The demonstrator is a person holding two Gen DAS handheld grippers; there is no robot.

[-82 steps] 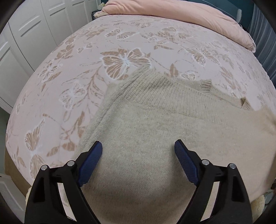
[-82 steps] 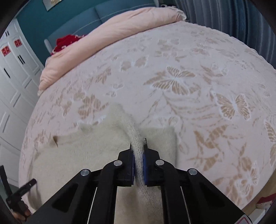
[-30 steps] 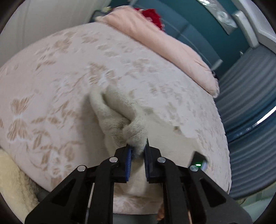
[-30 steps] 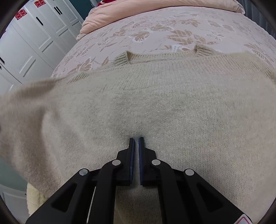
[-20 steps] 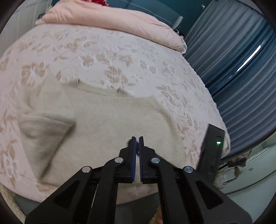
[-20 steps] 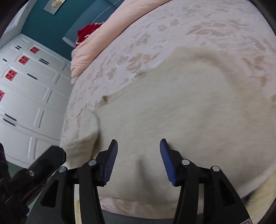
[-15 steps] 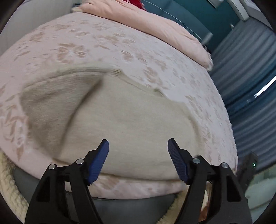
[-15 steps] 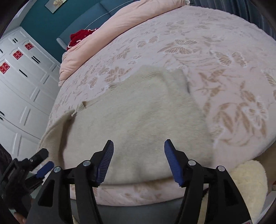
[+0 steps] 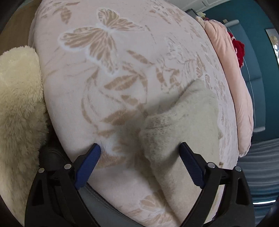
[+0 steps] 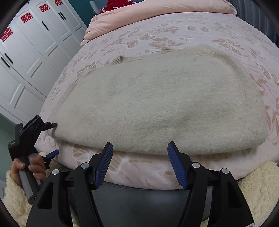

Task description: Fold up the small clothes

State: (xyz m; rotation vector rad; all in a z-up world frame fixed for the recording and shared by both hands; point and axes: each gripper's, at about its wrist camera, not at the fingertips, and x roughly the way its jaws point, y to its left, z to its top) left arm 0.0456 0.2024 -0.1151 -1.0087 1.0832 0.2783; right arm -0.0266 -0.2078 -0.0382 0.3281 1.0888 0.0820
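A beige knitted sweater (image 10: 157, 97) lies flat on the bed, its sleeves folded in, its ribbed collar (image 10: 120, 59) at the far side and its hem along the near edge. My right gripper (image 10: 140, 164) is open and empty, just in front of the hem's middle. My left gripper (image 9: 139, 165) is open and empty at the sweater's left near corner (image 9: 183, 125); it also shows in the right wrist view (image 10: 47, 129), its upper finger touching that corner.
The bed has a pink butterfly-patterned cover (image 9: 108, 73) and a pink duvet (image 10: 157, 10) at its head. White wardrobe doors (image 10: 26, 52) stand to the left. A cream fleece sleeve (image 9: 19, 108) and the dark bed frame (image 10: 139, 202) lie near me.
Both grippers let go of the sweater and opened. The left one swung to the sweater's left near corner; the right one drew back to the near hem.
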